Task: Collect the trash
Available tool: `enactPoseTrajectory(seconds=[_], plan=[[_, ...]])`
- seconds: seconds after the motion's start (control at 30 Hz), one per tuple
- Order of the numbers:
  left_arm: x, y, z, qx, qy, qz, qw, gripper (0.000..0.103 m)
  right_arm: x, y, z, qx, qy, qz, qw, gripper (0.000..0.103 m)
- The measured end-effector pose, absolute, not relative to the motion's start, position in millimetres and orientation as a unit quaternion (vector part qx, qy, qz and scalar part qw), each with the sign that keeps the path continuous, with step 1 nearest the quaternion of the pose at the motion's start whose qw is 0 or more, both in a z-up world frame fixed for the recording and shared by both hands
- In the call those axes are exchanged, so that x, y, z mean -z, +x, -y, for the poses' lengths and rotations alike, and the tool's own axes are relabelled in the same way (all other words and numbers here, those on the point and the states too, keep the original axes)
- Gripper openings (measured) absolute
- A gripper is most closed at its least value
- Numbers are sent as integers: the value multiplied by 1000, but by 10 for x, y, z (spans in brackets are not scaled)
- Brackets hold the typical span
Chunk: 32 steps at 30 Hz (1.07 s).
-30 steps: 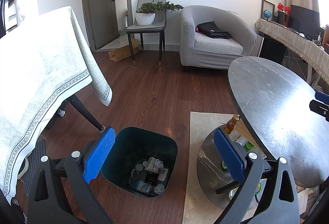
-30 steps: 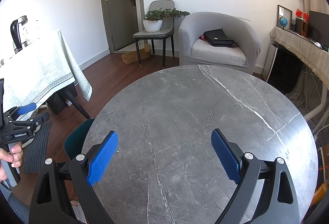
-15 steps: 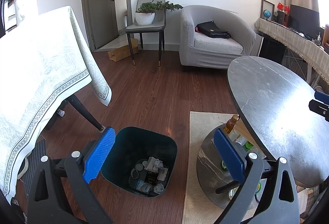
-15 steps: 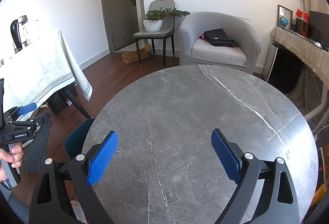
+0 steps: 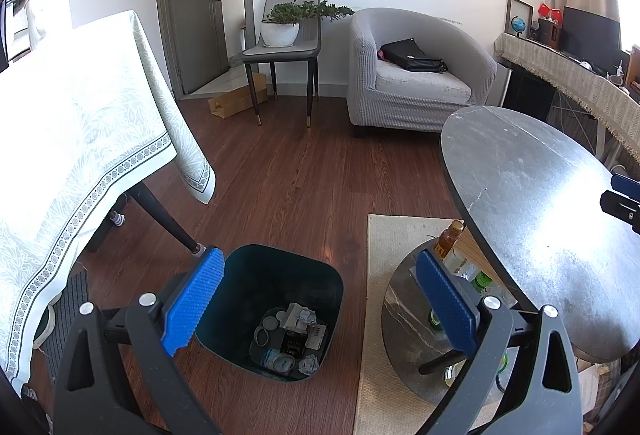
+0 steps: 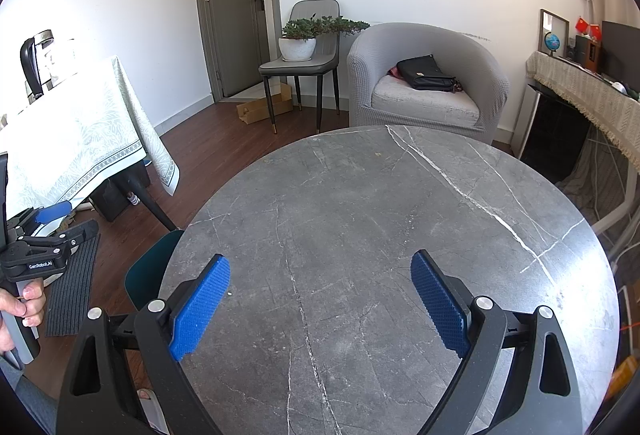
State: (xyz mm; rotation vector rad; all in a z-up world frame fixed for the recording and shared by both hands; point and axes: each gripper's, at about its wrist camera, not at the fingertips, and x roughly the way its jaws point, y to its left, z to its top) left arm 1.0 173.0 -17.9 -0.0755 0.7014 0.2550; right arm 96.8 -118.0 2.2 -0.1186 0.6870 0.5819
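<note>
Trash [image 5: 289, 335], a heap of crumpled paper balls, small cartons and round lids, lies at the bottom of the dark teal square plastic bin [image 5: 320, 275], which I take as my landmark. It stands on the brown wood floor, and I hold the left gripper [image 5: 316, 303] right above its mouth, blue ribbed pads spread wide with nothing between them. Just right of the bin lies a beige woven rug [image 5: 376, 315], and on it sits the low round shelf [image 5: 404, 319] of the grey marble round table [image 6: 360, 235], carrying an amber bottle [image 5: 449, 238] and green-capped bottles. I keep the right gripper [image 6: 320, 307] over that tabletop, right of the bin, its fingers also parted and holding nothing. Left of the bin stands a table draped in a pale green patterned cloth [image 5: 80, 139]. Beyond the bin, by the far wall, I see a grey tub armchair [image 5: 416, 75] with a black bag [image 5: 412, 55] on its seat.
</note>
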Motion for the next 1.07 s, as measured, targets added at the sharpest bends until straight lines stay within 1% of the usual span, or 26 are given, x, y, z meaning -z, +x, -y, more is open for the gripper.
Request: enactPoseTrajectory(seconds=[1.07], plan=[[195,29,-1782,-122,-50,-351,927,99,-7,978,1168,-281,-60,-333,898,93]])
